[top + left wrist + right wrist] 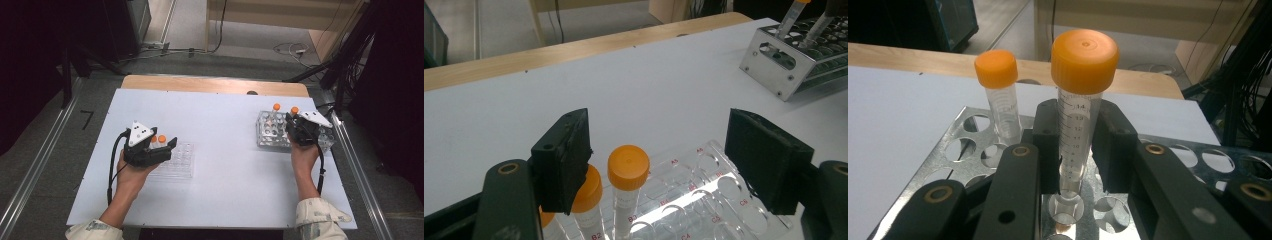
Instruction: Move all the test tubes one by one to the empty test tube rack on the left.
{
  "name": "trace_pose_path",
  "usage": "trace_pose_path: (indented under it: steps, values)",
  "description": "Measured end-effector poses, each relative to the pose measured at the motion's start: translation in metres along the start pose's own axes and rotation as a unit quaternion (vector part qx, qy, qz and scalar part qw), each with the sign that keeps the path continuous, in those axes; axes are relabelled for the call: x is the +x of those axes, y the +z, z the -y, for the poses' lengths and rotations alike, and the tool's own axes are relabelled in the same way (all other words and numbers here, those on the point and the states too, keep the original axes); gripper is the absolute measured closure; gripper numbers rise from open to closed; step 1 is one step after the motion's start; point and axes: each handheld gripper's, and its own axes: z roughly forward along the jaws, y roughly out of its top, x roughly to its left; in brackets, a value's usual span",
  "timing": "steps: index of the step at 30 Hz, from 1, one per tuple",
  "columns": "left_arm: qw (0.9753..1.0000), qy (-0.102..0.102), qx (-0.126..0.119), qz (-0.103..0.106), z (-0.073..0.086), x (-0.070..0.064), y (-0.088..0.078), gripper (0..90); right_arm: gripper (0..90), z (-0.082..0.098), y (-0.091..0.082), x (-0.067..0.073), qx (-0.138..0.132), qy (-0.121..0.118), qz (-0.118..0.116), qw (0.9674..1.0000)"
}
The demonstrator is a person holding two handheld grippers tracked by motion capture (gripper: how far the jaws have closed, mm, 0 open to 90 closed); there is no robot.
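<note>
The right claw (1075, 150) is pinched on a clear plastic tube with an orange screw cap (1080, 115), at about the middle of its length. The tube stands upright with its long axis vertical, and its lower end sits in a hole of the shiny metal rack with round holes (960, 131). In the high view this rack (265, 131) is found at about 3 o'clock on the white surface (220, 150), close to its right edge. A second orange-capped tube (998, 95) stands just beside, at about 10 o'clock from the held one, so a straight lift along the axis is judged to be the safe way out; a sideways pull could be stopped by the hole rim.

The left claw (674, 160) is spread wide and grips nothing. It hovers over the transparent plastic rack with labelled holes (704, 185), at about 9 o'clock on the surface. Two orange-capped tubes (628, 187) already stand there, one between the jaws and one behind the left jaw. Many free holes are seen toward 3 o'clock from them. The white area between both racks offers open room for carrying.
</note>
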Motion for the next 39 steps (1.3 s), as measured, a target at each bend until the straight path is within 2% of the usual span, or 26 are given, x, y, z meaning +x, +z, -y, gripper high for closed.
trace_pose_path:
  steps: [7,16,30,39]
  values:
    - [1.0,0.001,0.001,0.001,0.0,0.0,0.0,27.0,71.4,-0.006,-0.01,-0.001,-0.02,0.007,0.003,0.9998]
    - [1.0,0.001,0.002,0.002,0.0,-0.001,0.001,26.2,71.5,-0.014,-0.022,0.0,-0.043,0.001,0.003,0.9991]
    - [1.0,0.001,-0.001,0.006,0.0,-0.001,0.0,22.4,71.8,-0.018,-0.039,0.001,-0.042,0.002,-0.021,0.9989]
    - [1.0,0.002,-0.001,0.006,0.0,-0.002,-0.001,21.7,72.0,-0.02,-0.048,0.006,-0.04,-0.007,-0.037,0.9985]
